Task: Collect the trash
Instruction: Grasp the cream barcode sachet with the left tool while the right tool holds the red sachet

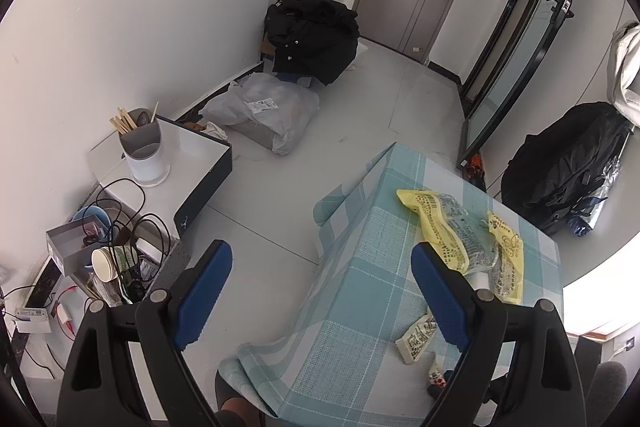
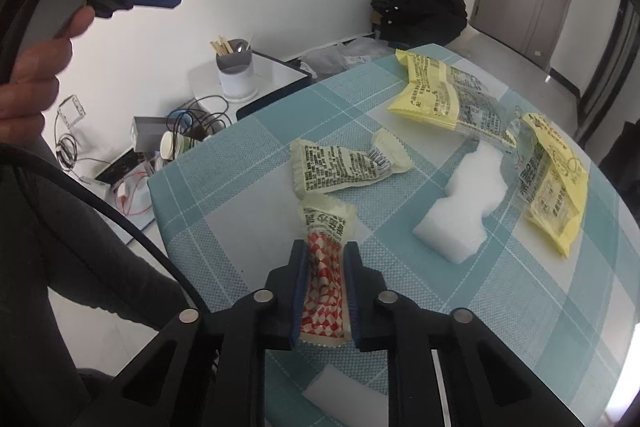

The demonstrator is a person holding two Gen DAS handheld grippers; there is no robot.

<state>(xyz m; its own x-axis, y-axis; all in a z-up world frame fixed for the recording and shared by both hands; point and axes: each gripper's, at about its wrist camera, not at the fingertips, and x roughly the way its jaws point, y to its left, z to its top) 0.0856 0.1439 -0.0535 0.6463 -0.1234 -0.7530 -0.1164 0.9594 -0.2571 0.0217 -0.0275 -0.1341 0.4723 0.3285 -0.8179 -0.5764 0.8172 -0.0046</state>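
1. Right now my right gripper [image 2: 325, 267] is closed on the red-and-white checked plastic snack wrapper [image 2: 324, 283], at bottom centre of the right wrist view; the blue pads press it from both sides, and its cream printed end pokes out past the tips over the teal checked tablecloth [image 2: 224, 211].
2. My left gripper [image 1: 320, 267] is wide open and holds nothing. It hangs high, off the table's edge, with floor showing between the fingers.
3. So, as I judge it, the pick of the first piece is in hand and most of the collecting is left.
4. Other trash lies on the cloth: a cream printed wrapper [image 2: 340, 169] just beyond my catch, a yellow-and-clear bag [image 2: 440, 95] toward upper right, and a second yellow bag [image 2: 554, 183] at right.
5. A white foam block [image 2: 464, 207] sits between the two yellow bags.
6. I see no bin in either view, so the next move calls for lifting the wrapper clear without dragging the cloth and finding where to drop it; the left could take the cream wrapper.
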